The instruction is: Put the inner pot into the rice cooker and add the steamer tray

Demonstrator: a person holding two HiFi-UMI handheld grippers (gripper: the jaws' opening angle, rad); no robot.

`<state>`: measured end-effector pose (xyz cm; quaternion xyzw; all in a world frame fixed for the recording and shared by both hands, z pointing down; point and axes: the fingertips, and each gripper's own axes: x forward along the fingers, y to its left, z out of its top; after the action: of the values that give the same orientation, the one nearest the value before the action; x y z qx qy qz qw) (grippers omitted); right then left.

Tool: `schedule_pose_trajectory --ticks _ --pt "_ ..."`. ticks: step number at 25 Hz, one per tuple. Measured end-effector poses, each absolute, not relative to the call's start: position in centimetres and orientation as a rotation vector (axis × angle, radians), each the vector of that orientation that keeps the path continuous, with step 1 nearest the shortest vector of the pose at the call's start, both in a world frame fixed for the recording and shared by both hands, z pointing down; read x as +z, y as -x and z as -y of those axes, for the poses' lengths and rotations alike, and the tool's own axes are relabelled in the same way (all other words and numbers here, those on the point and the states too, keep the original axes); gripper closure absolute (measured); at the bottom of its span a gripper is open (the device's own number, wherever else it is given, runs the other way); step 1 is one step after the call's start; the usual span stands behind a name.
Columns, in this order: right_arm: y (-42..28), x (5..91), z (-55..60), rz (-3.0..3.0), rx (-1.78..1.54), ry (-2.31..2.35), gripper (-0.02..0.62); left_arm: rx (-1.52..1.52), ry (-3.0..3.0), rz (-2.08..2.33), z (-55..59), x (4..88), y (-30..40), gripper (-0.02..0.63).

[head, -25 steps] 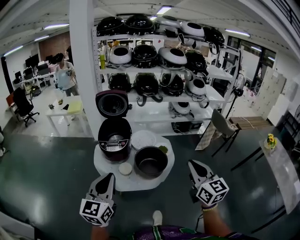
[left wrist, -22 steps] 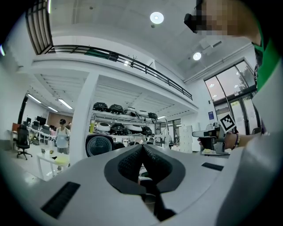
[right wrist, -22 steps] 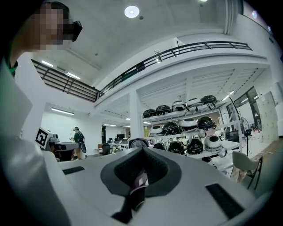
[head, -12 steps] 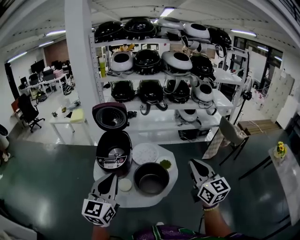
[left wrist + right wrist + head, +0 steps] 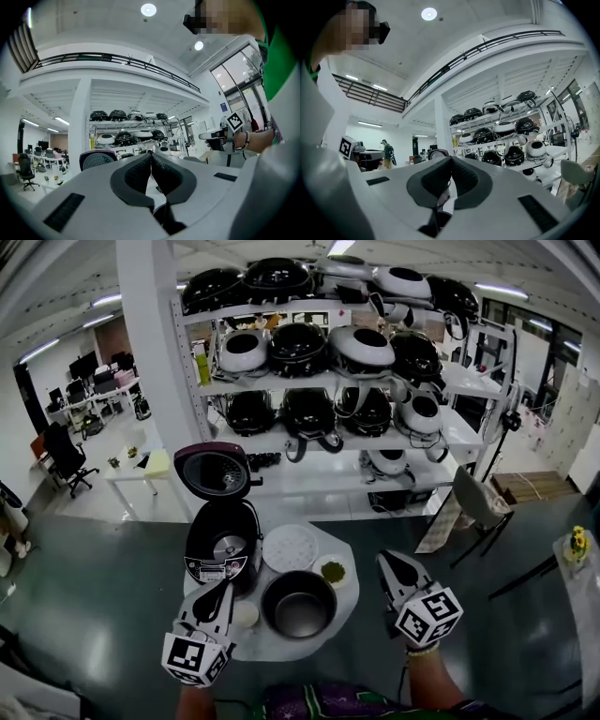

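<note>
Round white worktop point(image 5: 314, 645) below stocked shelves point(image 5: 469, 439): inner pot point(image 5: 299, 603) stands upright at its near edge, just right of the rice cooker point(image 5: 221, 554), lid point(image 5: 212, 472) raised. Steamer tray point(image 5: 290, 548) lies behind the pot. Left gripper point(image 5: 223, 589) and right gripper point(image 5: 387, 561) flank it, jaws clenched, empty. Judgement: open both, take opposite rim points, lift level.

A small white round table point(image 5: 281, 645) is noted on the dark floor point(image 5: 103, 615). 5 things are carried on it: an open rice cooker point(image 5: 222, 554) at left, the inner pot point(image 5: 298, 604) just beside it, the steamer tray point(image 5: 290, 547) behind the pot, a small dish point(image 5: 332, 571) of green matter, and a small white round piece point(image 5: 247, 614).
</note>
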<state>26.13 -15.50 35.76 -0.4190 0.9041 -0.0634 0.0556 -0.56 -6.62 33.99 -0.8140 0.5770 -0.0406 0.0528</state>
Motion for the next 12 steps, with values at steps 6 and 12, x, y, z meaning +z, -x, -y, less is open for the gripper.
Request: schedule_pose_trajectory --ticks 6,12 --pt "-27.2 37.2 16.9 -2.746 -0.217 1.265 0.588 -0.029 2.557 -1.779 8.2 34.8 0.2 0.583" --pt "-26.6 38.2 16.8 -2.751 -0.241 1.254 0.588 0.01 2.645 -1.768 9.4 36.5 0.7 0.58"
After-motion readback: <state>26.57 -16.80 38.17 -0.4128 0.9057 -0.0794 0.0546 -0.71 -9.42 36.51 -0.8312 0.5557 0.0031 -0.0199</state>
